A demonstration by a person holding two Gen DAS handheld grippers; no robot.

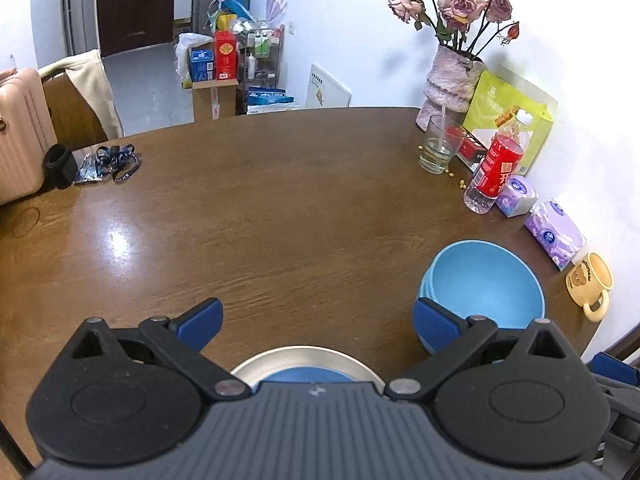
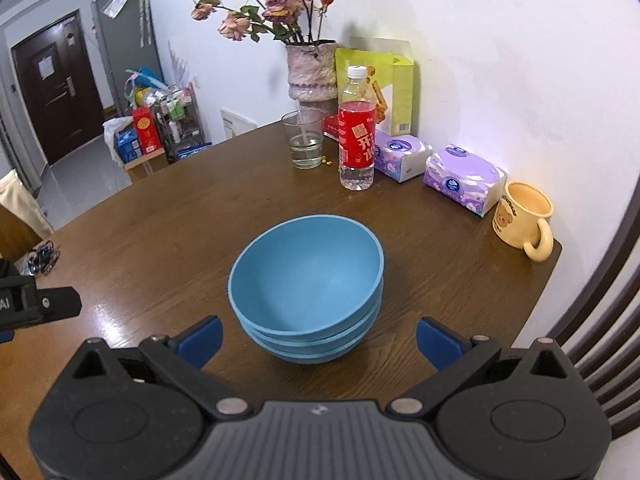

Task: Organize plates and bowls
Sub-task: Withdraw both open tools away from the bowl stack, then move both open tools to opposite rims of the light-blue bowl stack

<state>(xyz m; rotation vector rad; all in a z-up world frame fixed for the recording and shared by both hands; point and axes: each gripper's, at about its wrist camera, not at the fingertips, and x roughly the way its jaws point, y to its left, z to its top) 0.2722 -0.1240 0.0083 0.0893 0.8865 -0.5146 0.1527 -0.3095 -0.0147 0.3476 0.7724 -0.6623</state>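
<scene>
A stack of blue bowls (image 2: 306, 284) stands on the brown wooden table (image 2: 160, 216), nested one inside another. My right gripper (image 2: 318, 338) is open just in front of the stack, its blue fingers on either side of the stack's near edge, not touching. In the left wrist view the same blue bowls (image 1: 482, 280) sit at the right. My left gripper (image 1: 318, 322) is open and holds nothing. Just below it lies a silver plate (image 1: 308, 358) with something blue on it, mostly hidden by the gripper body.
Along the wall stand a vase of dried roses (image 2: 312, 68), a glass of water (image 2: 306, 140), a red-labelled bottle (image 2: 356, 136), tissue packs (image 2: 464, 176) and a yellow mug (image 2: 524, 220). A lanyard and dark items (image 1: 100, 164) lie at the far left. A chair back (image 2: 608, 340) is at the right.
</scene>
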